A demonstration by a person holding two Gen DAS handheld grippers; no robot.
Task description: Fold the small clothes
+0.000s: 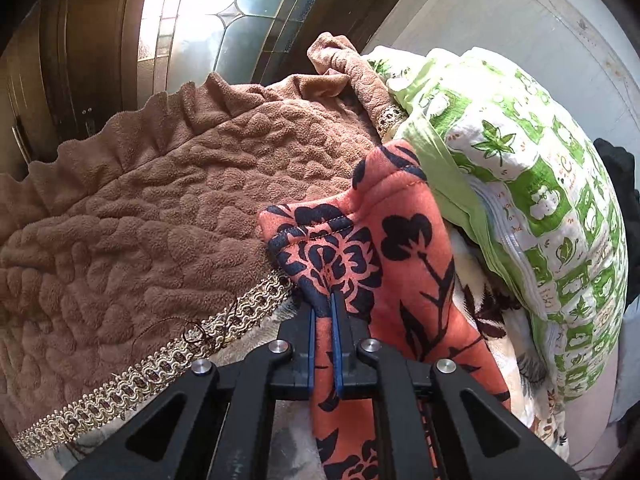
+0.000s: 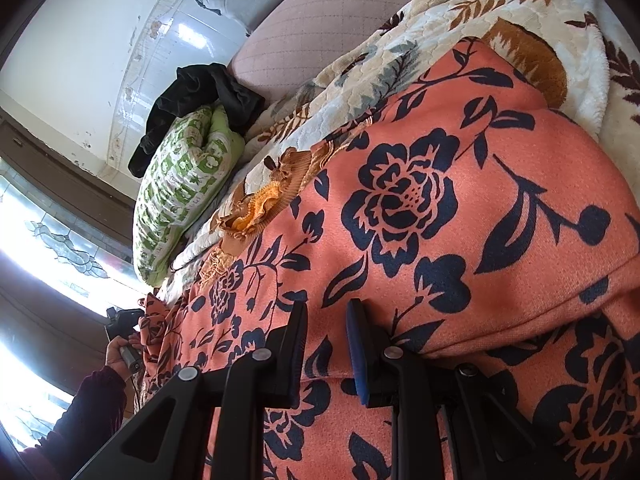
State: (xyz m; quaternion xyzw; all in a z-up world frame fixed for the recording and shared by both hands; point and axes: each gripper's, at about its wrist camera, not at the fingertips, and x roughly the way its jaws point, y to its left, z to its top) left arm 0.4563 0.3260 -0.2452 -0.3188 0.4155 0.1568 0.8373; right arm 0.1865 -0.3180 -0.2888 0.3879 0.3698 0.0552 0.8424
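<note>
Left wrist view: the left gripper (image 1: 323, 308) is clenched on a hemmed edge of the orange flowered garment (image 1: 400, 248), lifting it over the brown fleece blanket (image 1: 160, 220); a green pillow (image 1: 520, 184) lies just beside.
Right wrist view: the right gripper (image 2: 326, 344) stands released, jaws apart, hovering over the garment (image 2: 440, 208) spread on the cream blanket (image 2: 400, 40).
Progress: early by my judgement; no finished fold shows, so folding and squaring remain.
Containers: none visible, nothing to hold folded clothes.
</note>
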